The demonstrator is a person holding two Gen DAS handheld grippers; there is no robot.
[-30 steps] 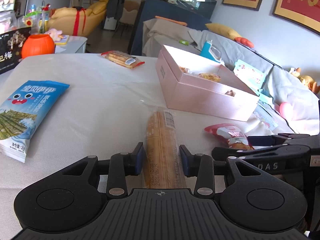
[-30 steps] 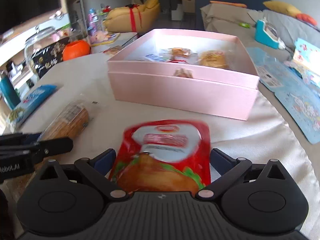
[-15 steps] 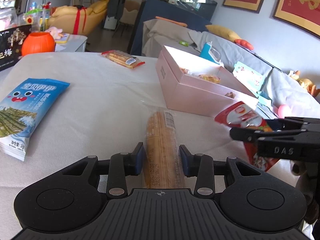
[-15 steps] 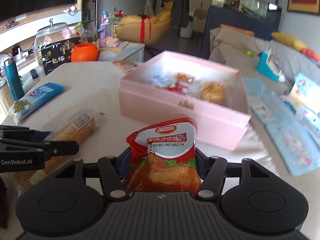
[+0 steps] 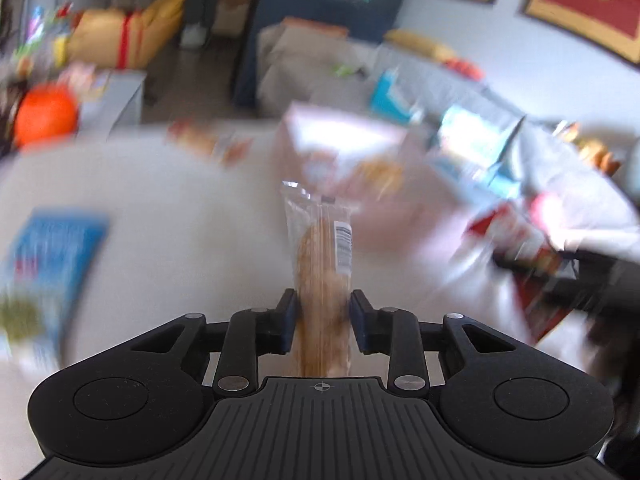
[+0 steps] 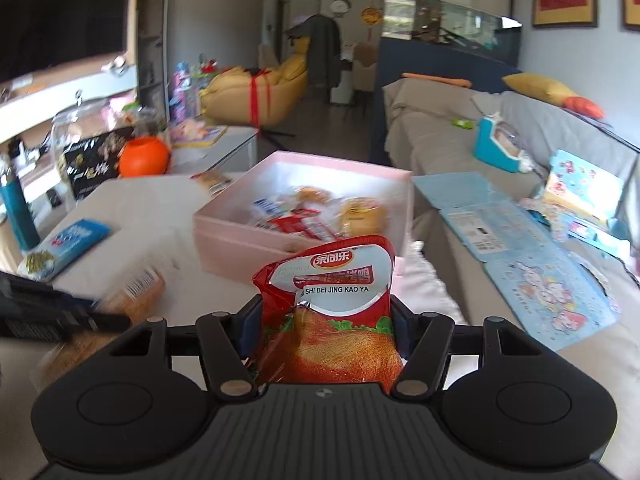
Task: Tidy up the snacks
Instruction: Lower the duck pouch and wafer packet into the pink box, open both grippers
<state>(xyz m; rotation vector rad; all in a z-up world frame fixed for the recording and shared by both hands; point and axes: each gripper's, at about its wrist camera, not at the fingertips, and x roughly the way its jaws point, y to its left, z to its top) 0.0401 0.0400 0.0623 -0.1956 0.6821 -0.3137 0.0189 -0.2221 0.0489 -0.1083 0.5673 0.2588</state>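
Left gripper [image 5: 322, 322]: jaws closing, pressing on the biscuit pack [image 5: 322, 264], which is pointing toward the pink box [image 5: 320, 148].
Right gripper [image 6: 326, 332]: clamping the red pouch [image 6: 328, 312], just short of the pink box [image 6: 248, 240].

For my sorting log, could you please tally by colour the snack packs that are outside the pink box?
Red: 1, the red pouch
Blue: 1, the blue pack
Clear wrap, tan biscuits: 2, the long biscuit pack and the small biscuit pack
Total: 4
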